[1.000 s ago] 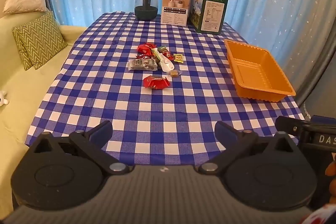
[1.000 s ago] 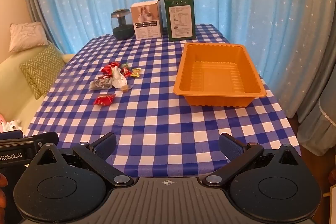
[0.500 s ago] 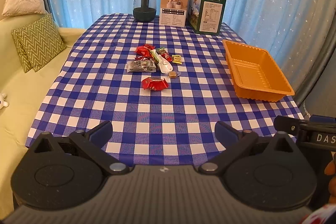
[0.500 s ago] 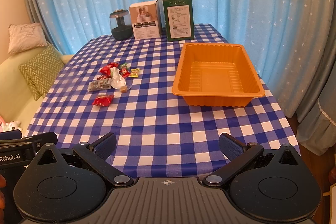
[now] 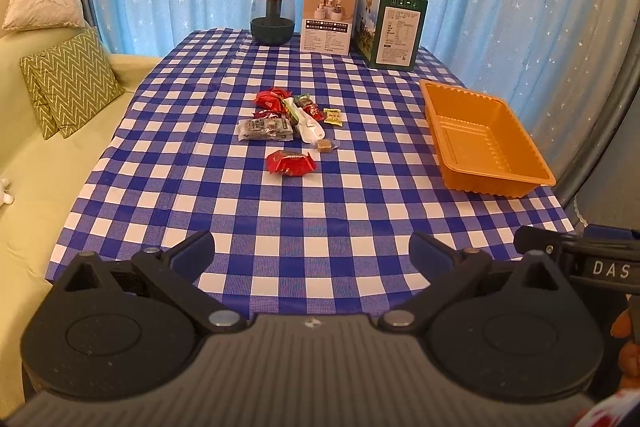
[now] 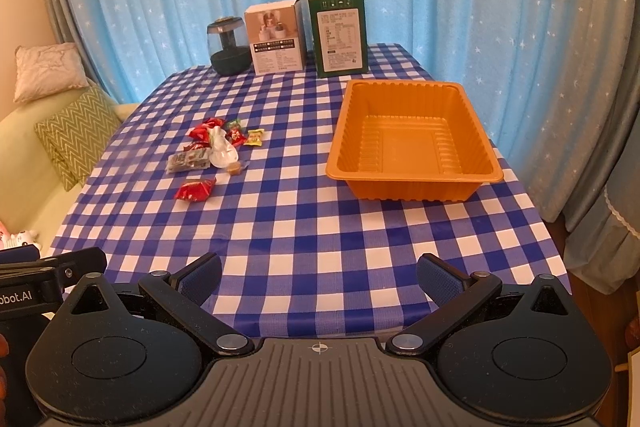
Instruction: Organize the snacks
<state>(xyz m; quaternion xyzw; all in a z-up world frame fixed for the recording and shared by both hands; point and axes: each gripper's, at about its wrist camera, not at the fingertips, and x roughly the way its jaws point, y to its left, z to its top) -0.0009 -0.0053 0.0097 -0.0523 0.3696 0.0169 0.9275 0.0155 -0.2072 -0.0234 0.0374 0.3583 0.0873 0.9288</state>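
Observation:
A small heap of wrapped snacks (image 5: 288, 115) (image 6: 216, 147) lies mid-table on the blue checked cloth: red packets, a grey packet (image 5: 265, 129), a white pouch (image 5: 310, 126), a yellow sweet (image 5: 333, 116) and a caramel (image 5: 324, 146). One red packet (image 5: 291, 163) (image 6: 196, 189) lies apart, nearer me. An empty orange tray (image 5: 486, 143) (image 6: 412, 143) sits at the right. My left gripper (image 5: 312, 257) and right gripper (image 6: 320, 279) hover over the near table edge, both open and holding nothing.
At the far end stand a dark glass jar (image 5: 273, 15), a white box (image 5: 329, 17) and a green box (image 5: 390, 23). A sofa with cushions (image 5: 68, 79) runs along the left. Blue star curtains (image 6: 500, 7) hang behind and to the right.
Both views have crept slightly forward and upward over the table. Snacks and tray lie where they were, and both grippers have stayed open.

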